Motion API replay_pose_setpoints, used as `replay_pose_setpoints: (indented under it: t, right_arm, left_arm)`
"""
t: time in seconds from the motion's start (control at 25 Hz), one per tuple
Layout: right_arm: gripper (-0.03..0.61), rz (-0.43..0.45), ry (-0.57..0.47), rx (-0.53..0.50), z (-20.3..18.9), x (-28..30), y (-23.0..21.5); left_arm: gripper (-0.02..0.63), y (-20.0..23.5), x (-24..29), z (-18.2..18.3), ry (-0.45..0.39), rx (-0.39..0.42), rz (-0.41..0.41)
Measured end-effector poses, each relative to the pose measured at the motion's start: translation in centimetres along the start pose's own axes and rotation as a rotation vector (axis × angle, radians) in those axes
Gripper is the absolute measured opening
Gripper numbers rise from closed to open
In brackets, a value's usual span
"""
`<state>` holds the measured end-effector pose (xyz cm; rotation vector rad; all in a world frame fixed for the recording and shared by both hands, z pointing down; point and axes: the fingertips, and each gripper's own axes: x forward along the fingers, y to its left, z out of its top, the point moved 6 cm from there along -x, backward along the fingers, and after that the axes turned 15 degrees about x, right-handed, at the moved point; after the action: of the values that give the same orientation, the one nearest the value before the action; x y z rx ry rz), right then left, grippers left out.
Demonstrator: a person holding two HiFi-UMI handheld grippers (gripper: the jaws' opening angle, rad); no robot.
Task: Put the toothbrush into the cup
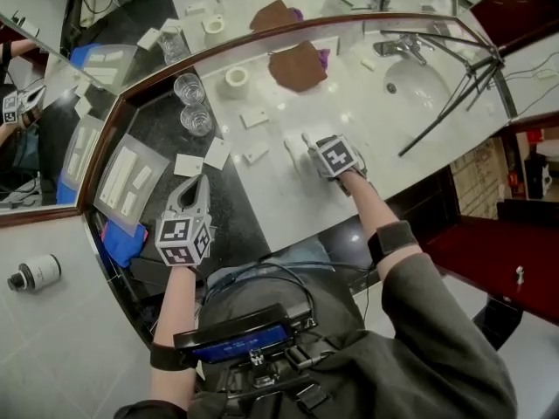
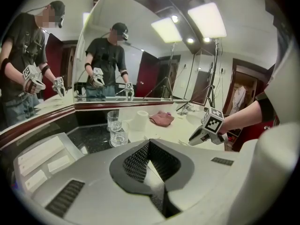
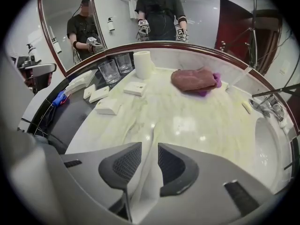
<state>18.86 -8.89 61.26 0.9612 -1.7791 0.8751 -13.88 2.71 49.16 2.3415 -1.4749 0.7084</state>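
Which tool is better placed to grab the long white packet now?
Right. The right tool sits over the long white packet, jaws open on either side of it. The left tool is shut, off over the dark counter near the glasses.

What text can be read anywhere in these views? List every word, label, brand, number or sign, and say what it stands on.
No text here can be read.
Marker cubes: black-and-white square codes only, no letters or numbers.
Blue screen on the person's chest rig: lit, but too small and blurred to read.
White packets on the counter: no print can be made out.
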Motion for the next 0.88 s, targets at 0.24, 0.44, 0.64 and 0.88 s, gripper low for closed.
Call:
replay_pose_setpoints:
  t: [0.24,0.44,0.64,0.88]
  right_arm:
    - [0.129,0.005,0.039,-0.003,0.0,1.8,-0.2]
    - [0.066,0.005,0.092,0.011,-0.9,2.6,-0.2]
    - [0.046,0.007,0.073,0.016,-0.9,2.6,-0.2]
    - [0.044,0.002,0.055,0.025,-0.9,2.2,-0.1]
  left_arm:
    - [0.0,0.2,0.2,-0.3,0.013,-0.006,0.006]
    - [0.0,0.2,-0.1,-0.7,0.026,-0.015,0.005]
    - [0.0,0.5,-0.4,-1.2,0.031,-0.025,0.011]
    - [0.001,0.5,-0.5,-1.5,0.03,-0.023,0.011]
